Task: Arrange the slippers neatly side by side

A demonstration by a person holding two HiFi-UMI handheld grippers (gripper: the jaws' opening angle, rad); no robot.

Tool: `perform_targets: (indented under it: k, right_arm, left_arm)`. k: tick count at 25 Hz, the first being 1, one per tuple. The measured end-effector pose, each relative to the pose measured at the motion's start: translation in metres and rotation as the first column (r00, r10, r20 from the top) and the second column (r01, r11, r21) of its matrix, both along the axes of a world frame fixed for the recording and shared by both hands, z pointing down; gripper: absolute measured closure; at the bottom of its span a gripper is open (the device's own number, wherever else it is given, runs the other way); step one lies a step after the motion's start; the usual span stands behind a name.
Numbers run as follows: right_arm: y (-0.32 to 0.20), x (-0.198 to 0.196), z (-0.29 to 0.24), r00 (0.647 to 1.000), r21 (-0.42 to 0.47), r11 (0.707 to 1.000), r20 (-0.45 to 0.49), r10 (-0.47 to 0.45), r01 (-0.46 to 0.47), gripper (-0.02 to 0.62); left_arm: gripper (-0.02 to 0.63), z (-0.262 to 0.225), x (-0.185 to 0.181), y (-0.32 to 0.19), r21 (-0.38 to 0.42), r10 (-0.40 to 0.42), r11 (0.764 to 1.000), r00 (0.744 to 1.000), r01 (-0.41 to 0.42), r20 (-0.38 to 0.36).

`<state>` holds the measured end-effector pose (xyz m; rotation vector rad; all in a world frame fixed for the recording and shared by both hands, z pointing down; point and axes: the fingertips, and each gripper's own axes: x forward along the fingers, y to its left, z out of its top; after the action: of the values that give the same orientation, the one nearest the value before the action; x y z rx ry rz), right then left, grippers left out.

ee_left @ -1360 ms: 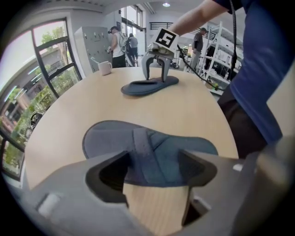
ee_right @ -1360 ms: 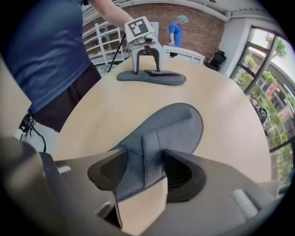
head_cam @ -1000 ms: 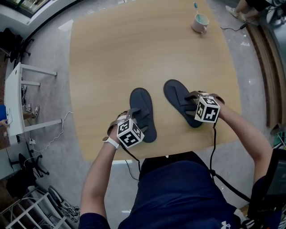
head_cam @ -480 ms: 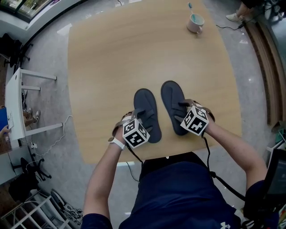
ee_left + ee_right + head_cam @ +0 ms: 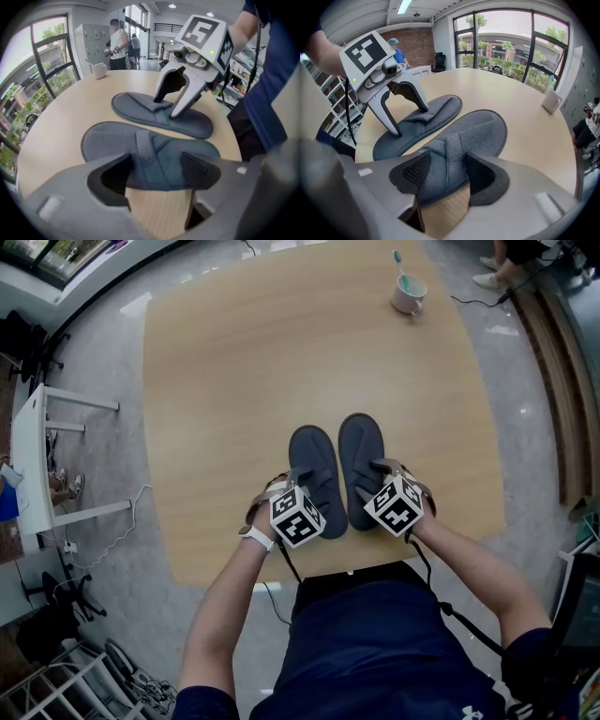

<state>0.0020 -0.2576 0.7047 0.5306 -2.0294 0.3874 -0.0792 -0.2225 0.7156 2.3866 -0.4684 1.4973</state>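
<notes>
2 slippers on table, near its front edge: left slipper just beside right slipper. Left gripper clamps left slipper's heel half, right gripper right slipper's. Mug at far-right corner.

Right slipper partly under right tool

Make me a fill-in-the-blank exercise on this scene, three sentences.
1. The left slipper and right slipper lie ___ by side on the table.
2. The left gripper has its jaws on the ___ slipper's strap.
3. The mug stands near the table's ___ edge, away from the person.
Missing words: side; left; far
</notes>
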Motion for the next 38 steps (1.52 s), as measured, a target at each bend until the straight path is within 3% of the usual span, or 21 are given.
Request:
perform_targets:
  k: [17, 20, 24, 26, 28, 31, 33, 34, 35, 38]
  right_arm:
    - [-0.002, 0.001, 0.001, 1.000, -0.016, 1.000, 0.005, -0.025, 0.025, 0.342]
    - [-0.005, 0.001, -0.014, 0.999, 0.004, 1.000, 0.048, 0.014, -0.014, 0.341]
    - [-0.009, 0.003, -0.051, 0.980, 0.043, 0.993, 0.168, 0.104, -0.113, 0.344]
    - [-0.007, 0.004, -0.072, 0.948, 0.008, 0.983, 0.265, 0.177, -0.186, 0.357]
    - [-0.004, 0.004, -0.093, 0.894, -0.036, 0.968, 0.377, 0.243, -0.248, 0.385]
    - [-0.002, 0.003, -0.129, 0.798, -0.074, 0.944, 0.516, 0.313, -0.322, 0.464]
    - [-0.001, 0.002, -0.148, 0.758, -0.076, 0.934, 0.562, 0.330, -0.350, 0.514]
    - [0.001, 0.001, -0.155, 0.747, -0.074, 0.933, 0.578, 0.329, -0.354, 0.523]
    - [0.004, -0.001, -0.160, 0.740, -0.070, 0.934, 0.591, 0.322, -0.351, 0.529]
    - [0.012, -0.004, -0.177, 0.719, -0.049, 0.935, 0.625, 0.303, -0.351, 0.555]
  left_arm:
    - [0.255, 0.002, 0.006, -0.005, -0.003, 0.018, 1.000, 1.000, -0.018, 0.023]
    - [0.255, -0.010, 0.004, -0.011, 0.043, -0.036, 0.998, 0.999, 0.036, 0.005]
    - [0.255, -0.054, 0.003, -0.017, 0.121, -0.163, 0.977, 0.979, 0.178, -0.125]
    - [0.256, -0.083, 0.005, -0.017, 0.150, -0.223, 0.954, 0.950, 0.258, -0.216]
    - [0.292, -0.115, 0.005, -0.017, 0.168, -0.291, 0.919, 0.902, 0.356, -0.320]
    - [0.421, -0.158, 0.000, -0.019, 0.144, -0.395, 0.848, 0.789, 0.510, -0.471]
    - [0.560, -0.181, 0.000, -0.018, 0.083, -0.450, 0.810, 0.705, 0.581, -0.549]
    - [0.601, -0.189, 0.003, -0.017, 0.052, -0.466, 0.800, 0.674, 0.597, -0.572]
    - [0.601, -0.194, 0.007, -0.014, 0.034, -0.473, 0.797, 0.659, 0.603, -0.585]
    - [0.601, -0.205, 0.019, -0.003, 0.038, -0.460, 0.801, 0.654, 0.597, -0.600]
